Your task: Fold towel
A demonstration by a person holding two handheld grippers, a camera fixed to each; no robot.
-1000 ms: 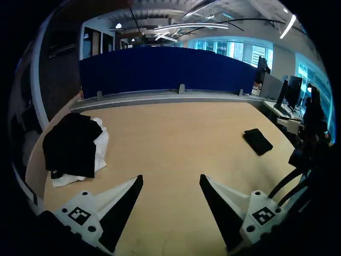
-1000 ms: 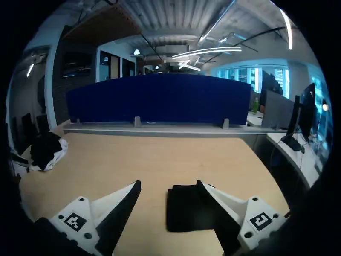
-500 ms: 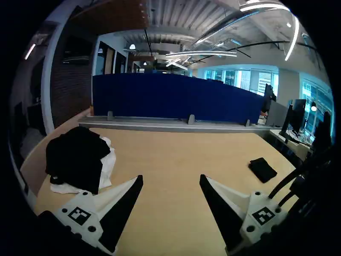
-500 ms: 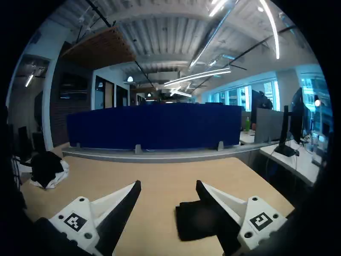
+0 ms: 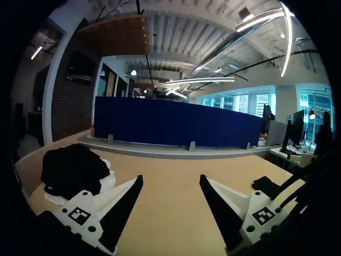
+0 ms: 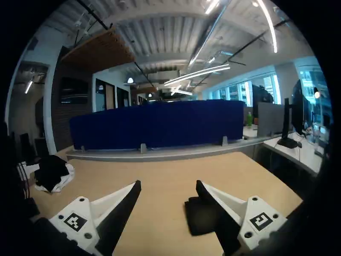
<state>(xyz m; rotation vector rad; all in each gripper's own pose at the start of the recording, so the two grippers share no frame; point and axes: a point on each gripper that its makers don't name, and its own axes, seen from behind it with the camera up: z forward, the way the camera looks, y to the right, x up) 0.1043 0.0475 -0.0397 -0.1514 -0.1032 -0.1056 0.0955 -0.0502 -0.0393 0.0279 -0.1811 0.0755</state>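
A crumpled black towel is seen heaped on a white towel near the left edge of the wooden table, just beyond the left finger of the left gripper. It is judged to be the piece not yet folded. A small folded black towel lies flat just beside the right finger of the right gripper and is partly hidden by it. The crumpled cloth is expected to be light, soft and limp, so it will sag and drape once lifted. A hem or corner would best be pinched, though no corner can be made out in the heap, and the white towel may be dragged along. Both grippers are held wide open with nothing between their fingers. The table is backed by a blue partition, and monitors stand on a neighbouring desk.
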